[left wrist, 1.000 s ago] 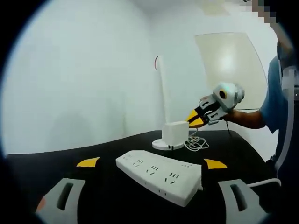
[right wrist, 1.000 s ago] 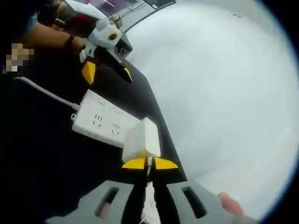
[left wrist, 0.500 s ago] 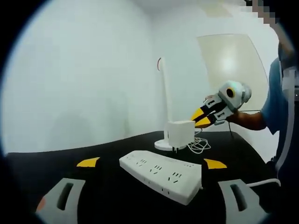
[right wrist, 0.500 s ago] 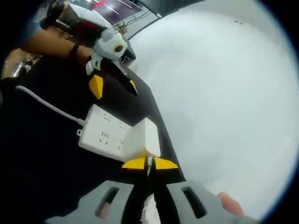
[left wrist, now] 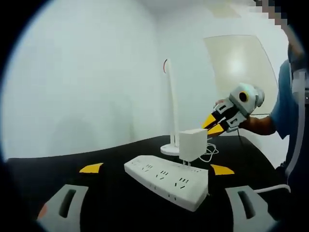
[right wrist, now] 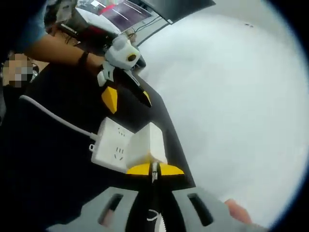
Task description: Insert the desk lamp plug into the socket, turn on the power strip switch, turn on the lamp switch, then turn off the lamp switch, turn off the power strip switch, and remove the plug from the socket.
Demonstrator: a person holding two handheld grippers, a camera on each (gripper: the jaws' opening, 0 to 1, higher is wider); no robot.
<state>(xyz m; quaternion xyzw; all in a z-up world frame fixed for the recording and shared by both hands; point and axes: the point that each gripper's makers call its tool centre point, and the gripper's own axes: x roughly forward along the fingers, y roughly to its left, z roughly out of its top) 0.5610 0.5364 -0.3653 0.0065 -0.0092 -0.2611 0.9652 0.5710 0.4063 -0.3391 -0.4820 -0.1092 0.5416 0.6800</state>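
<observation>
Your left gripper hangs with jaws apart, just short of the strip. The plug sits just above the strip's far end, prongs pointing down, clamped in your right gripper. Socket lies directly below: lower it straight.

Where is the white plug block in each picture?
Left gripper view: the white plug block is right of centre, held over the power strip by the right gripper.
Right gripper view: the block is low in the middle, just past the yellow fingers.
Shared landmark: the power strip.
</observation>
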